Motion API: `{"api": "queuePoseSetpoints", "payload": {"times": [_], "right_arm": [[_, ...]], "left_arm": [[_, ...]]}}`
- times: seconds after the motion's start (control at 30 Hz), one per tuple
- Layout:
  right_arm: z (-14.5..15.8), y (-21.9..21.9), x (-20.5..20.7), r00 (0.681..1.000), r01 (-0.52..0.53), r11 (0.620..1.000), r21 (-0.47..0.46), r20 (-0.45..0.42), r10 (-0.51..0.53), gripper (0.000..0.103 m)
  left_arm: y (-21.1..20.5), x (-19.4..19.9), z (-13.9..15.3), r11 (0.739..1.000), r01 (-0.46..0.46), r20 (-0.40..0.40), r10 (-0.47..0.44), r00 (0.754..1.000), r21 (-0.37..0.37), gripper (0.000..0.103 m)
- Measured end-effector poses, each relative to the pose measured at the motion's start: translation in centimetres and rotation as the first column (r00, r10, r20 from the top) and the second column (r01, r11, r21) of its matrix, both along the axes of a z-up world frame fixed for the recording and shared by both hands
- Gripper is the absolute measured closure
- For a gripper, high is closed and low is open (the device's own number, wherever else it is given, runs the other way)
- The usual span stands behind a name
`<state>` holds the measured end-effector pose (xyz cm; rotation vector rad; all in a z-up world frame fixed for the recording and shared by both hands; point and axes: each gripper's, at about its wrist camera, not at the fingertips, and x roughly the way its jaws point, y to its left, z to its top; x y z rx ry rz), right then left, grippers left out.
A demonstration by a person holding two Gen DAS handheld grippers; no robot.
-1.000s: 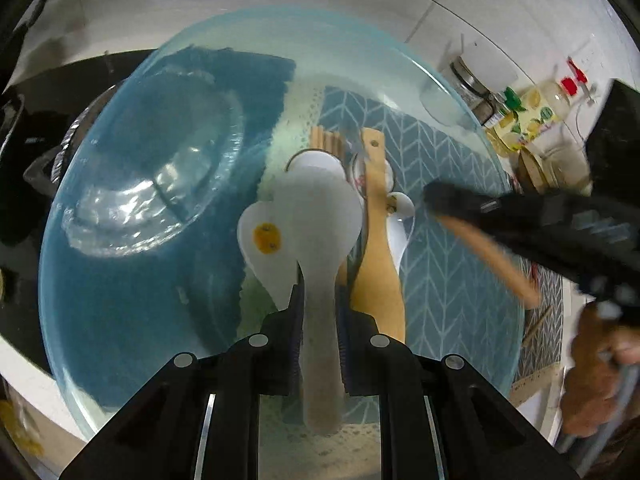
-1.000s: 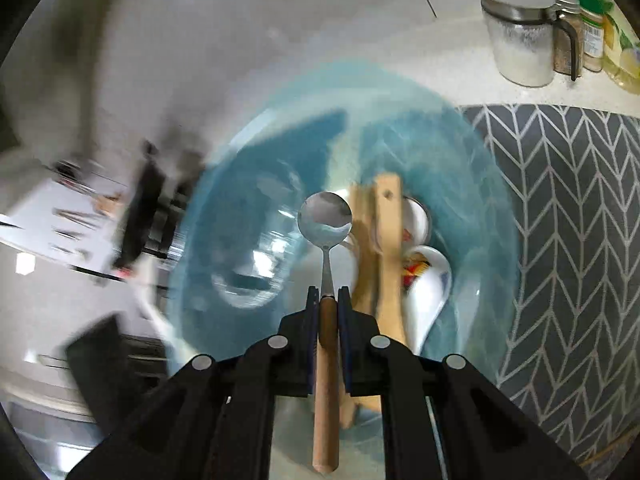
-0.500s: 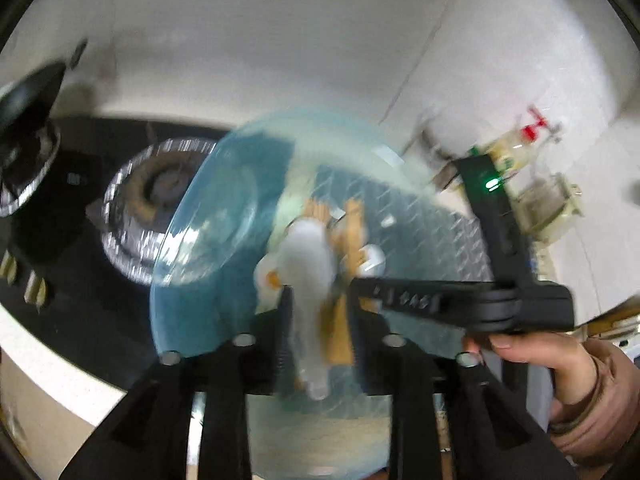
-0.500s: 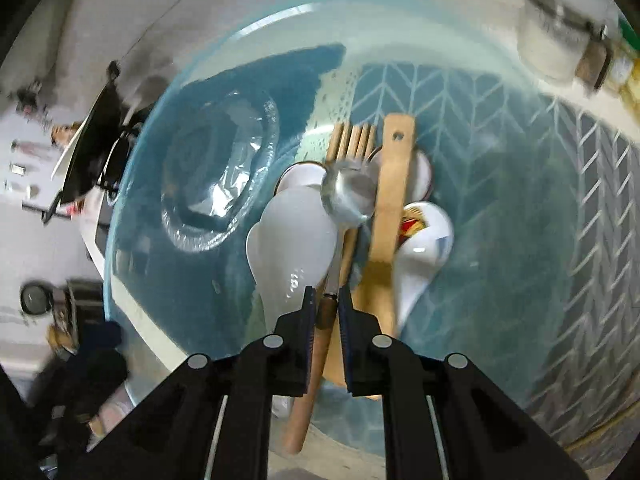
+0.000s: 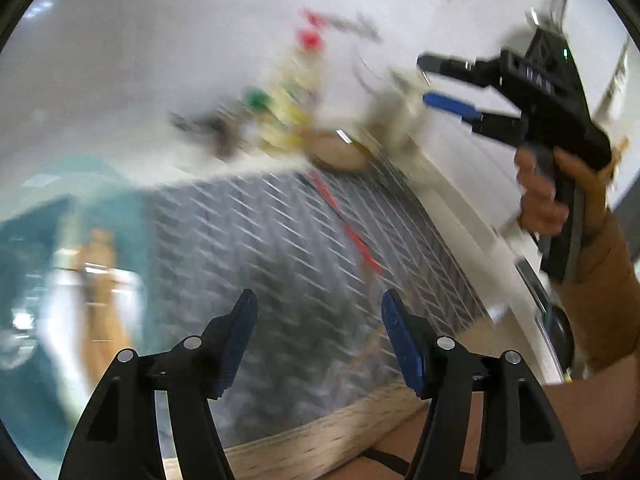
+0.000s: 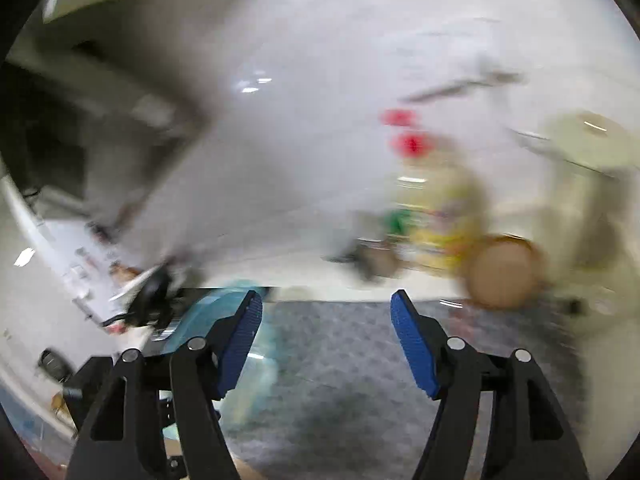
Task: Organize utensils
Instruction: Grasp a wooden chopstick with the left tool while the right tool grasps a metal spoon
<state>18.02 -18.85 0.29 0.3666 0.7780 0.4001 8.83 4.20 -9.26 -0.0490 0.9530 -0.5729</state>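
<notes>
Both views are blurred by motion. My left gripper is open and empty above the grey herringbone mat. The blue glass bowl lies at the far left of the left wrist view, with a wooden spatula and white spoons inside it, smeared. My right gripper is open and empty; it also shows in the left wrist view, held high at the upper right. The bowl sits low left in the right wrist view.
Bottles with red and green caps and a round wooden lid stand at the back by the white wall. A red stick-like item lies on the mat. The counter's wooden edge runs along the front.
Both grippers have let go of their utensils into the bowl and opened. Both have swung up and to the right, away from the bowl, towards the mat and the bottles.
</notes>
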Motion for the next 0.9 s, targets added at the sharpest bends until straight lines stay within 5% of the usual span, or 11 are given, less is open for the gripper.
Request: {"api": "queuePoseSetpoints", "payload": {"times": [0.1,0.23,0.3,0.47,0.73,0.9], "right_arm": [[-3.5,-3.7,-0.9,0.996,0.042,0.997,-0.063,-0.071,-0.046,0.038],[-9.1,-5.1,-1.3,0.992,0.001,0.982,-0.189,-0.125,-0.026,0.045],[-11.4,-4.4,-0.7,0.985,-0.051,0.978,-0.204,-0.171,0.016,0.068],[-15.8,-1.7,1.9,0.969,-0.201,0.941,-0.273,-0.196,0.150,0.070],[-19.5,1.9,4.9,0.957,-0.279,0.853,-0.442,-0.204,0.207,0.092],[-17.9,-1.3,2.6,0.954,-0.224,0.934,-0.279,-0.260,0.151,0.095]], "left_arm": [[-4.9,2.2,-4.7,0.999,0.039,-0.117,-0.036,0.992,0.020,0.038],[-8.5,3.0,-7.5,0.997,0.067,-0.151,-0.060,0.987,0.038,0.039],[-9.7,2.6,-8.0,0.992,0.106,-0.148,-0.095,0.984,0.066,0.039],[-10.8,1.2,-8.4,0.980,0.149,-0.148,-0.129,0.980,0.131,0.039],[-10.1,1.5,-8.1,0.987,0.070,-0.165,-0.046,0.985,0.144,0.039],[-10.1,1.2,-8.2,0.986,0.078,-0.167,-0.053,0.985,0.147,0.039]]}}
